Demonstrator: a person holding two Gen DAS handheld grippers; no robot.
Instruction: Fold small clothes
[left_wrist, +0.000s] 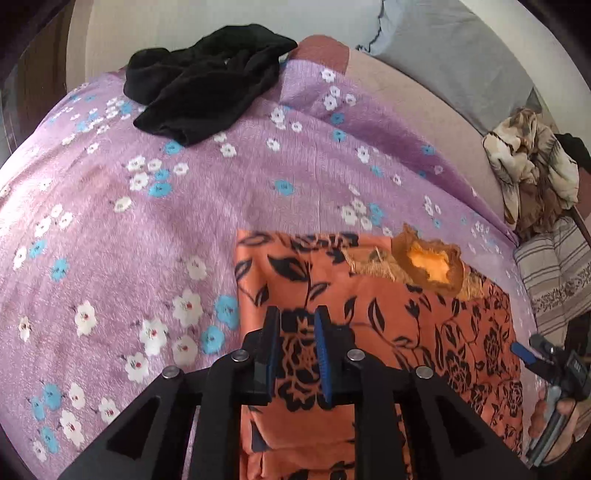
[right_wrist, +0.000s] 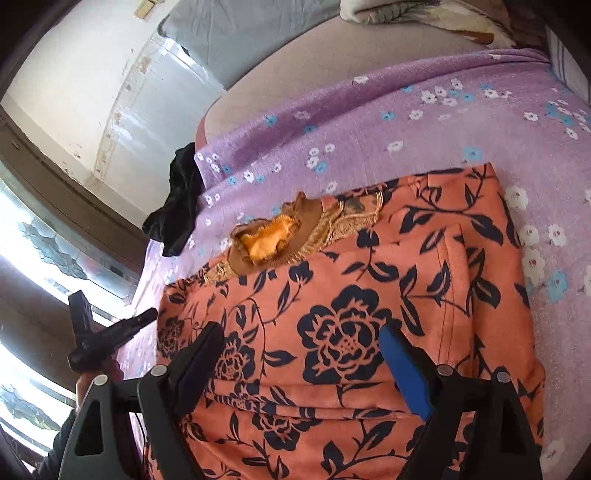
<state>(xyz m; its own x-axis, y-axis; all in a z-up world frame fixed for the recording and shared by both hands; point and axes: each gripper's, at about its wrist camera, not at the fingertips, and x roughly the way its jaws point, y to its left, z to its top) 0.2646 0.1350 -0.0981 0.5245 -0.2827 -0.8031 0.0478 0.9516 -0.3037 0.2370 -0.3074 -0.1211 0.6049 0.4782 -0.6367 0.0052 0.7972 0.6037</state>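
Note:
An orange garment with a black flower print (left_wrist: 388, 332) lies partly folded on a purple flowered bedsheet (left_wrist: 147, 221), its gold neckline (left_wrist: 428, 264) at the far edge. My left gripper (left_wrist: 297, 325) hovers over the garment's left part, fingers a small gap apart, nothing between them. The garment fills the right wrist view (right_wrist: 351, 314), neckline (right_wrist: 273, 236) up left. My right gripper (right_wrist: 303, 343) is wide open above its middle. Each gripper shows at the other view's edge: the right one (left_wrist: 546, 358), the left one (right_wrist: 110, 332).
A crumpled black garment (left_wrist: 207, 85) lies at the sheet's far edge, also seen in the right wrist view (right_wrist: 177, 199). A pile of patterned clothes (left_wrist: 532, 166) and a striped cloth (left_wrist: 557, 266) sit to the right. A grey pillow (left_wrist: 443, 48) lies behind.

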